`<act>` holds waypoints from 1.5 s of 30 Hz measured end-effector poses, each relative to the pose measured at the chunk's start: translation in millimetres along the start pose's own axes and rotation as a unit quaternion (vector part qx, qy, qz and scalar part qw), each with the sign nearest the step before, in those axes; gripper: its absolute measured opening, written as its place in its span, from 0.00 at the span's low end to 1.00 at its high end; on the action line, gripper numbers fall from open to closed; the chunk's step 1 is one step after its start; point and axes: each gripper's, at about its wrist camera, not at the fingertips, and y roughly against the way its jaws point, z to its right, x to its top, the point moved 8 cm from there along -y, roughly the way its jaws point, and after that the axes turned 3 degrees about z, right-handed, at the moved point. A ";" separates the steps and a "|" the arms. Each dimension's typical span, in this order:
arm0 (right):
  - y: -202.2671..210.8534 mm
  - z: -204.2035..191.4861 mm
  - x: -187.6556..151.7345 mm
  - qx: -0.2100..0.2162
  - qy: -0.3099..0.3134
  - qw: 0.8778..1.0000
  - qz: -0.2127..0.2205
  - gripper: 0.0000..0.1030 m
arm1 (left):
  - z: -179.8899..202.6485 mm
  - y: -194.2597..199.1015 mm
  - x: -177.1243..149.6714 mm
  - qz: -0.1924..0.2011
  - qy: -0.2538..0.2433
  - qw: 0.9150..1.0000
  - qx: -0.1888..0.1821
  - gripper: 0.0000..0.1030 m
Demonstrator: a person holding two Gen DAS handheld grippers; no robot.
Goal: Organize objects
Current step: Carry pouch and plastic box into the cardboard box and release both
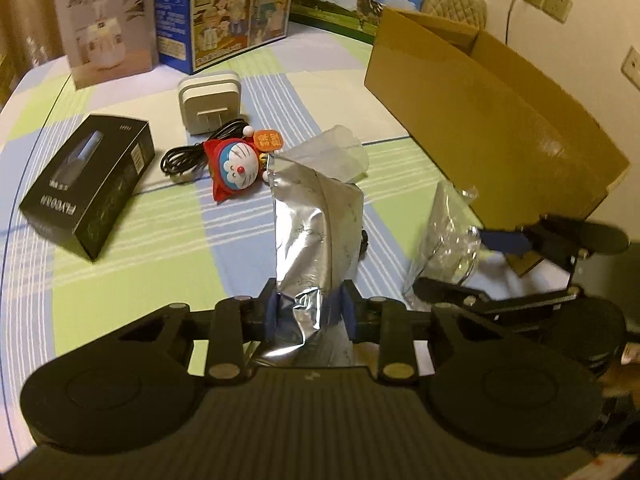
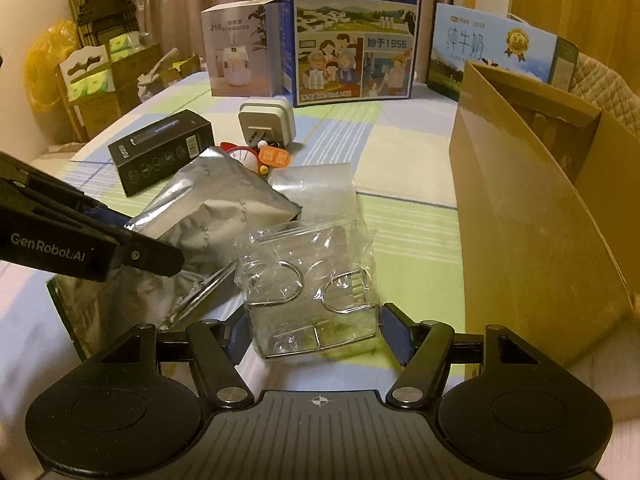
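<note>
My left gripper pinches the foil pouch at its near end, long axis running away from me. Right of it, my right gripper stands wide around the clear pack; pad contact unclear. Carton lies right, nearer my right hand; its inside mostly hidden.

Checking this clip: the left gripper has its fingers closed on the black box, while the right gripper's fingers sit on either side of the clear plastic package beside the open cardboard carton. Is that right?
Not quite. The left gripper is closed on the silver foil pouch, as the left wrist view shows; the black box lies untouched on the table. The rest holds: the right gripper straddles the clear plastic package beside the cardboard carton.
</note>
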 end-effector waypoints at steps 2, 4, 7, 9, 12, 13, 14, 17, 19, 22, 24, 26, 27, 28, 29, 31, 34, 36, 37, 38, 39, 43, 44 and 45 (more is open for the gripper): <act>7.9 -1.4 -1.4 -0.002 -0.004 1.000 0.000 0.62 | 2.5 6.8 -2.9 0.004 0.018 1.000 -0.001 0.26; 16.5 -2.0 -2.0 -0.003 -0.010 1.000 0.000 0.62 | 4.7 14.2 -4.7 0.009 0.033 0.999 -0.001 0.26; 32.5 -3.1 -0.9 -0.002 -0.019 1.000 0.003 0.62 | 9.4 28.3 -5.6 0.016 0.052 0.998 0.001 0.26; 44.9 -4.1 1.9 -0.001 -0.021 1.000 0.009 0.62 | 13.2 39.4 -4.0 0.025 0.063 0.998 0.003 0.26; 64.9 -3.3 10.0 -0.003 -0.025 0.999 0.019 0.62 | 21.0 57.8 2.8 0.038 0.075 0.996 0.007 0.26; 72.2 -2.1 14.1 -0.004 -0.026 0.999 0.024 0.62 | 24.4 64.7 6.2 0.043 0.079 0.996 0.007 0.26; 79.7 -0.3 18.5 -0.005 -0.027 0.999 0.029 0.62 | 28.2 70.1 9.5 0.047 0.082 0.995 0.007 0.26; 104.3 7.8 34.2 -0.009 -0.030 0.998 0.049 0.62 | 42.4 86.3 22.5 0.064 0.084 0.994 0.003 0.26; 122.4 19.2 45.9 -0.016 -0.032 0.997 0.063 0.62 | 56.2 96.3 33.0 0.075 0.082 0.994 -0.004 0.26; 143.7 41.9 59.3 -0.033 -0.040 0.996 0.076 0.62 | 81.5 105.8 48.9 0.087 0.071 0.993 -0.016 0.26; 155.5 58.3 65.5 -0.048 -0.041 0.995 0.081 0.62 | 98.1 109.4 59.5 0.094 0.066 0.993 -0.023 0.26; 164.2 77.1 68.6 -0.062 -0.043 0.994 0.081 0.62 | 115.2 110.0 69.5 0.098 0.060 0.993 -0.032 0.26; 168.4 86.5 70.0 -0.069 -0.044 0.993 0.080 0.62 | 123.8 109.5 74.4 0.100 0.058 0.993 -0.036 0.26; 171.4 97.1 70.5 -0.074 -0.044 0.993 0.079 0.62 | 132.6 108.5 79.4 0.102 0.056 0.992 -0.041 0.26; 174.9 106.9 70.7 -0.080 -0.044 0.993 0.079 0.62 | 141.4 107.0 84.1 0.103 0.055 0.992 -0.047 0.26; 180.5 125.4 71.3 -0.092 -0.046 0.992 0.077 0.62 | 158.0 101.6 94.1 0.104 0.056 0.991 -0.059 0.26; 185.0 152.6 70.5 -0.106 -0.055 0.990 0.071 0.62 | 175.5 92.1 106.7 0.105 0.062 0.990 -0.070 0.26; 187.9 168.5 68.5 -0.114 -0.061 0.989 0.068 0.62 | 184.6 86.5 114.5 0.106 0.065 0.989 -0.074 0.26; 187.3 174.2 67.2 -0.116 -0.064 0.989 0.066 0.62 | 189.0 83.7 119.0 0.107 0.065 0.989 -0.075 0.26; 186.0 179.9 66.3 -0.118 -0.065 0.989 0.063 0.62 | 192.8 81.1 123.1 0.108 0.063 0.989 -0.075 0.26; 184.8 184.9 65.5 -0.119 -0.067 0.989 0.060 0.62 | 197.3 78.1 127.7 0.109 0.062 0.989 -0.076 0.26; 180.1 198.7 62.5 -0.120 -0.075 0.989 0.053 0.62 | 205.0 66.7 141.3 0.110 0.067 0.989 -0.076 0.26; 178.3 201.6 61.9 -0.119 -0.077 0.989 0.051 0.62 | 206.1 63.3 144.1 0.111 0.070 0.989 -0.075 0.26; 176.3 203.1 61.6 -0.118 -0.078 0.989 0.049 0.62 | 206.6 60.1 146.3 0.111 0.072 0.989 -0.073 0.26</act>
